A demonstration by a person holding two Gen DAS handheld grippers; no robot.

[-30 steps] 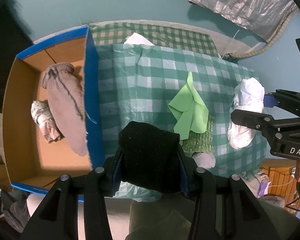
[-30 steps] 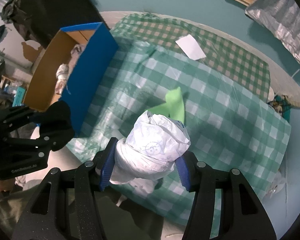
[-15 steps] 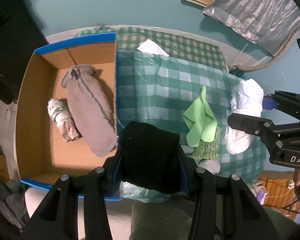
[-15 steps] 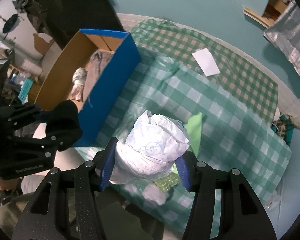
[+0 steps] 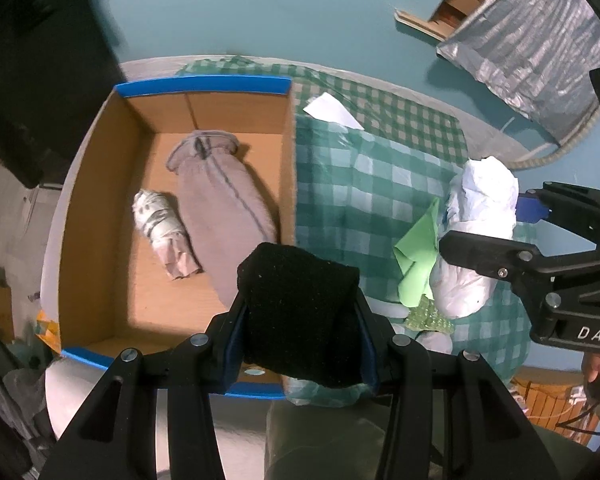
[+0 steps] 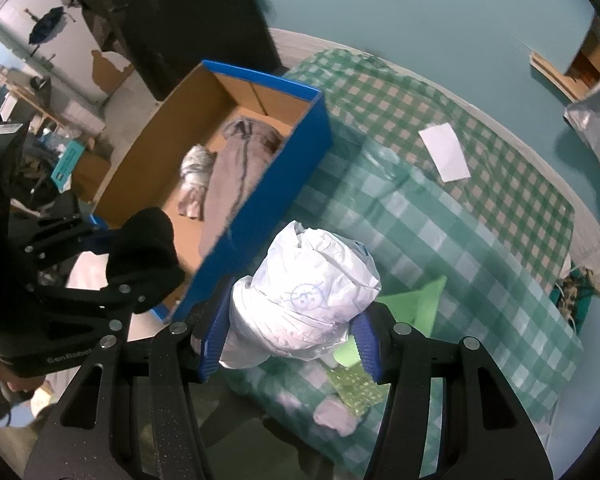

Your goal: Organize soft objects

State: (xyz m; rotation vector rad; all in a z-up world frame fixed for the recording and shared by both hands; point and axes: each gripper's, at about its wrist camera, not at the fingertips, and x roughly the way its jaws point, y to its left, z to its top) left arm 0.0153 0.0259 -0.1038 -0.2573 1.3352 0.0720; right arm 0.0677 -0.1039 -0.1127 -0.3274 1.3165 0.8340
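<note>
- The left gripper is clamped on a rolled black sock, which fills the gap between its 2 blue-padded fingers; the sock hangs in the air above the near right corner of the cardboard box.
- The right gripper is clenched on a crumpled white plastic bag with a faint blue print, pinched between its 2 blue ridged pads and bulging above them, held over the tablecloth just beside the box's blue outer wall.
- Inside the box, which is open-topped with blue edges, lie 2 soft items side by side and touching: a long grey sock and a smaller rolled grey-and-white cloth.
- On the green checked tablecloth below the bag rest a folded bright-green cloth, a strip of green bubble wrap and a small pale wad.
- A white paper lies near the table's far edge, well apart from both grippers.
</note>
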